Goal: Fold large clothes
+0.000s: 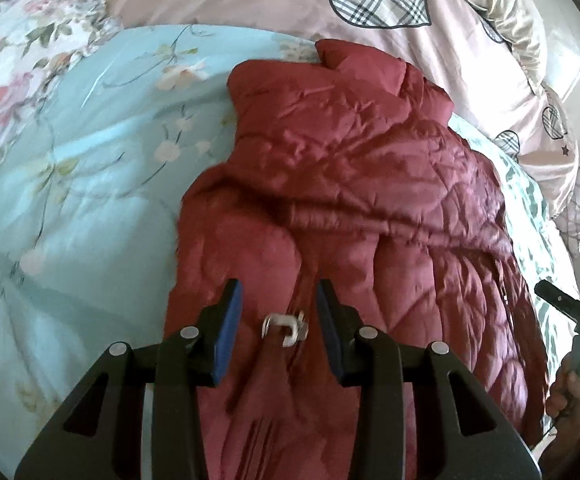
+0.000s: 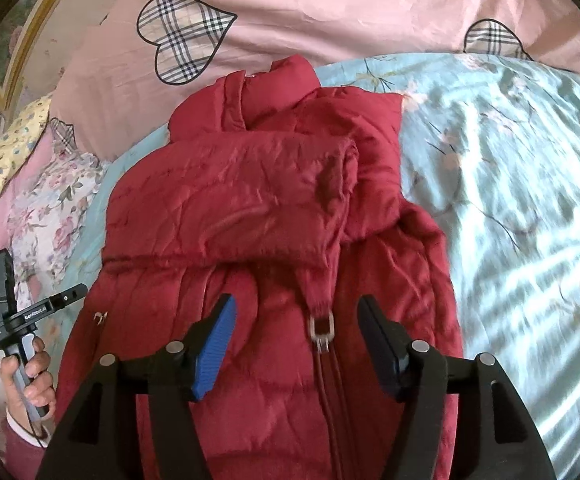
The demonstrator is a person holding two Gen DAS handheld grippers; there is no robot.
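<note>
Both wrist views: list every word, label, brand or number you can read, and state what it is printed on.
"GenRobot.AI", blurred and only roughly legible: white print on the left gripper, on the crossbar of its handle.
Small white print lower on that handle: too small to read.
Red jacket, bedding: no text.

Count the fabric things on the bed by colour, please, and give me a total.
Red: 1, the coat
Light blue floral: 1, the quilt
Pink with plaid hearts: 1, the cover
Yellow floral: 1, the pillow
Total: 4
</note>
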